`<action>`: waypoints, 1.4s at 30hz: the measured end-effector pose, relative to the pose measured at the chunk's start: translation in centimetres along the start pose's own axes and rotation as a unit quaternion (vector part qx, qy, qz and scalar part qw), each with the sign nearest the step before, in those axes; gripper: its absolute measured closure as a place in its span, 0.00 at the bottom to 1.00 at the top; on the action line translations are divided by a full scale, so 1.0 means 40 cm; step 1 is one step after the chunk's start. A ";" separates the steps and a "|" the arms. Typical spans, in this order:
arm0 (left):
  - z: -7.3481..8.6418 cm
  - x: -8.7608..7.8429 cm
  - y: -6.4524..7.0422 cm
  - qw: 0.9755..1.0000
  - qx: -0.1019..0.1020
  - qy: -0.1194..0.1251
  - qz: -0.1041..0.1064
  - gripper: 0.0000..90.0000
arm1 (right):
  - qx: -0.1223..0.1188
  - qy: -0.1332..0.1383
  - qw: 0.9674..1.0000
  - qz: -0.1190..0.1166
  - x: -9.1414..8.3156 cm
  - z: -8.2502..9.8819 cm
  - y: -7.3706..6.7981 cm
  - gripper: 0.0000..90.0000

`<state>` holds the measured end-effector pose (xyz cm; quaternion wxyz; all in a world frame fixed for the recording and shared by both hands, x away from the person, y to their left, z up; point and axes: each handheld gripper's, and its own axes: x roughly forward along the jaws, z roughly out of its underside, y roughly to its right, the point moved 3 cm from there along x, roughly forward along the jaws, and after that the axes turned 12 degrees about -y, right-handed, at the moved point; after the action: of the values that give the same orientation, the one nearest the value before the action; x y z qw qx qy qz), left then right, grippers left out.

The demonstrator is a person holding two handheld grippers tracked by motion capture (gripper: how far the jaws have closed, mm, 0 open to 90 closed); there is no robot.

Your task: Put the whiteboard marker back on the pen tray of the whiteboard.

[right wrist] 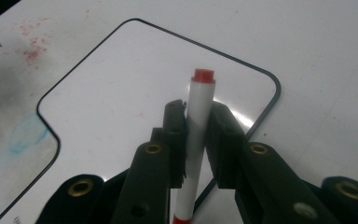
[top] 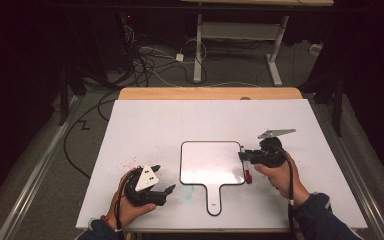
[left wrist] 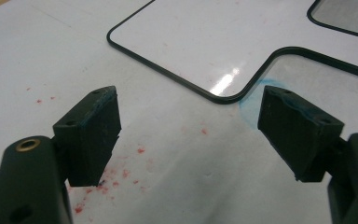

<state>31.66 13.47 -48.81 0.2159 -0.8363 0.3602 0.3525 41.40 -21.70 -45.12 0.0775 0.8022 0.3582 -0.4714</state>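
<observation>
Right gripper (right wrist: 196, 122): jaws clamped on red-ended marker (right wrist: 198, 109), above whiteboard's (top: 211, 162) right edge. Left gripper (left wrist: 189, 135): jaws wide, empty, over table (top: 145, 122) beside whiteboard's left corner.

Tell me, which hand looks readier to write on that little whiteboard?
The right. Its gripper is shut on the marker at the whiteboard's right edge. The left gripper is open and holds nothing.
</observation>
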 end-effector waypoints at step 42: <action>-0.008 0.004 -0.001 1.000 0.013 -0.011 -0.025 0.21 | -0.155 0.143 0.963 0.169 -0.169 0.196 0.025 0.37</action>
<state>31.90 13.22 -48.73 0.2395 -0.8383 0.3409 0.3516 34.52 -29.46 -44.10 0.2269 0.8883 0.2935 -0.2707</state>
